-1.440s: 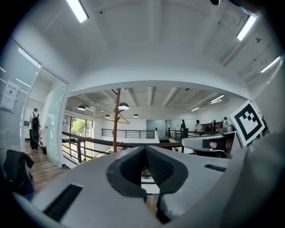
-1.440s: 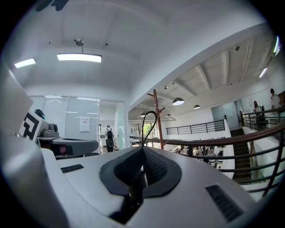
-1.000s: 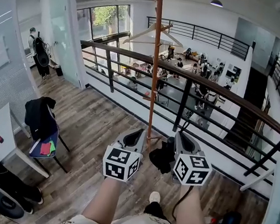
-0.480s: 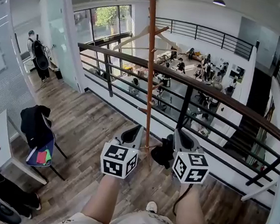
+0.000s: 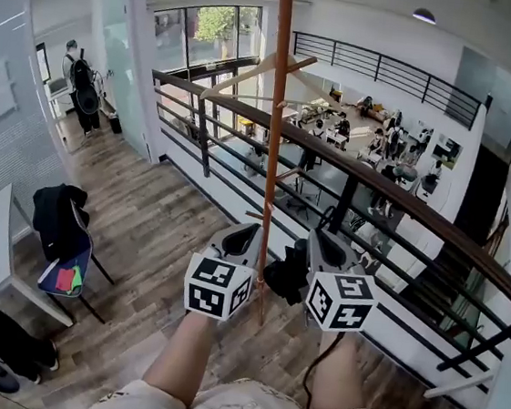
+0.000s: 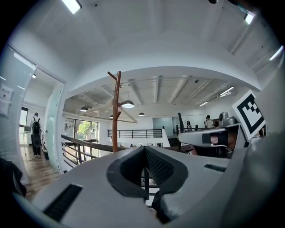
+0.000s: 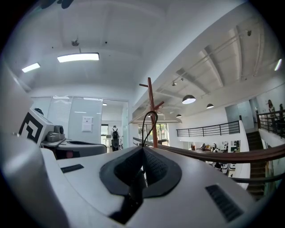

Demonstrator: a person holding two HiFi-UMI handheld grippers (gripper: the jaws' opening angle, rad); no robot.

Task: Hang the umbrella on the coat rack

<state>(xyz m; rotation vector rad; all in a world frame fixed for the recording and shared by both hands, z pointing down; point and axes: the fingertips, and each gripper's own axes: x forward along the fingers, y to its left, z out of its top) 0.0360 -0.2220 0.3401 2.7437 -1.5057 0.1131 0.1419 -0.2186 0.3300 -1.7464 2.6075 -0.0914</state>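
Here, the right gripper [image 5: 321, 244] is clamping shut on the black umbrella [image 5: 284, 279]. In the right gripper view its jaws are pressing together at the tips, with the folded dark fabric [image 7: 136, 186] bunching between them lower down. A thin black strap loop [image 7: 143, 131] is rising out of the closed tips and arching over in front of the coat rack [image 7: 152, 111].

In the head view the umbrella is hanging as a dark bundle just beside the right gripper's inner side, between the two grippers and close to the rack's pole.

The left gripper [image 5: 245, 235] is closing on nothing. In the left gripper view its jaws [image 6: 144, 149] are meeting at the tips, and only the background is showing through the gap behind them.

The wooden coat rack [image 5: 275, 110] is standing upright between the two grippers, its pole running up past the dark metal railing [image 5: 393, 201]. A wooden hanger [image 5: 262, 67] is hanging on one of its upper pegs.

Off to the left, a chair with a black jacket [image 5: 64, 216] draped over it is standing on the wood floor.
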